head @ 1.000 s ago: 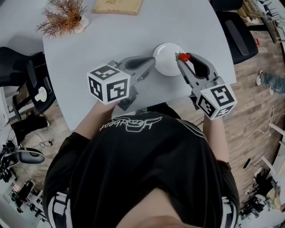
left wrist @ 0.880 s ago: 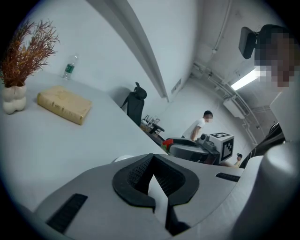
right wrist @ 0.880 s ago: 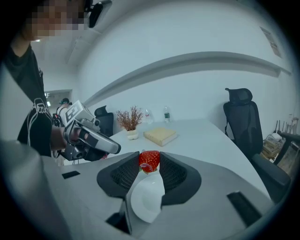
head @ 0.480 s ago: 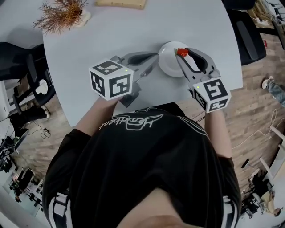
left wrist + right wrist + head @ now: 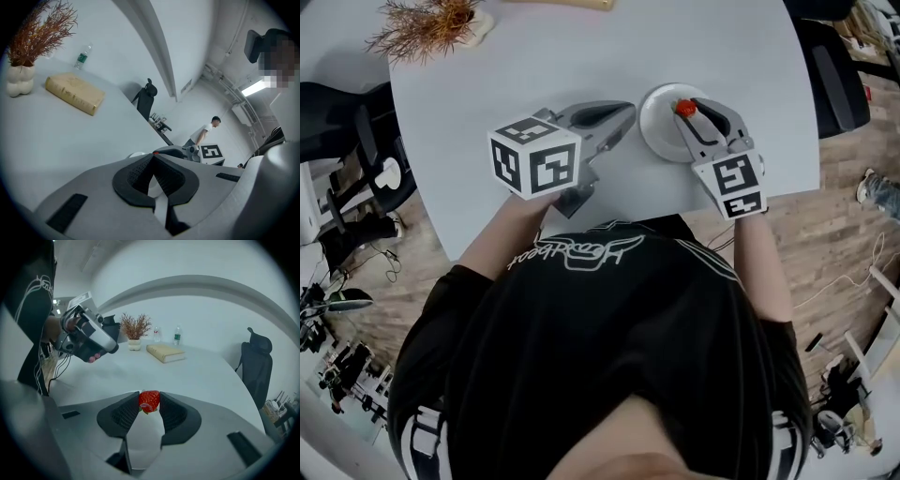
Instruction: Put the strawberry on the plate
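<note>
Pinching strawberry [image 5: 149, 401] at the tips of my right gripper [image 5: 687, 112], over the plate [image 5: 654, 131].
Risk: releasing too high or tilted could roll it off the rim onto the table [image 5: 581, 56]. My left gripper [image 5: 628, 114] is pressed together, empty, just beside the plate.

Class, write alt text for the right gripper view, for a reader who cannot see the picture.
The right gripper pinches a red strawberry between the tips of its dark-padded jaws, over a white plate on a pale table. Farther back on the table lie a tan book and a dried plant in a white vase.
</note>
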Demonstrator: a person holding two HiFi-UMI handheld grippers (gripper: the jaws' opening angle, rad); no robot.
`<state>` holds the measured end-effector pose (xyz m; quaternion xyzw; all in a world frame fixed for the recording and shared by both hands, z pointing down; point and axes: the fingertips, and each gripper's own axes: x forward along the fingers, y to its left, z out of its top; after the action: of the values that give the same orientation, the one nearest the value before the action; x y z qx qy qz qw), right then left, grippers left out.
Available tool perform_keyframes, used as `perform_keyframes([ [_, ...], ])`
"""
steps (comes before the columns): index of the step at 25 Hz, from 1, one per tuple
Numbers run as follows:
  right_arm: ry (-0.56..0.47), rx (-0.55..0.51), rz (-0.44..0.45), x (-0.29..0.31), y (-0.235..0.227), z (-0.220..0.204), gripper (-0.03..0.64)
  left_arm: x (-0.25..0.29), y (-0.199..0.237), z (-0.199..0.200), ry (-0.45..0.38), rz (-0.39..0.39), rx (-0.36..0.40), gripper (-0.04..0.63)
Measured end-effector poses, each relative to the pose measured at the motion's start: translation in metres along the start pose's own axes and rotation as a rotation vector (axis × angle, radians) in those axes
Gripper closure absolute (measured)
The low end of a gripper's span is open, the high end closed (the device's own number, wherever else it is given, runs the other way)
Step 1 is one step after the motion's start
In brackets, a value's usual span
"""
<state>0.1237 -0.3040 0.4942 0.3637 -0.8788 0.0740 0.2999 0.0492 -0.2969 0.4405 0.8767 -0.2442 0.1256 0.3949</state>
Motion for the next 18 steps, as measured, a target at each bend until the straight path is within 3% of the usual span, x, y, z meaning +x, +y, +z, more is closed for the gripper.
perform_keyframes([
  [6,0.056,-0.017,-0.009,0.012,-0.001,-0.017,0.492,-0.002,0.007,-0.004,0.008,0.013,-0.012,0.589],
  [12,0.129,-0.118,-0.048,0.020,-0.004,-0.030,0.493,-0.005,0.010,-0.004,0.005,0.021,-0.017,0.589],
  [18,0.143,-0.140,-0.059,0.024,-0.004,-0.035,0.492,-0.006,0.011,-0.005,0.005,0.024,-0.016,0.589],
])
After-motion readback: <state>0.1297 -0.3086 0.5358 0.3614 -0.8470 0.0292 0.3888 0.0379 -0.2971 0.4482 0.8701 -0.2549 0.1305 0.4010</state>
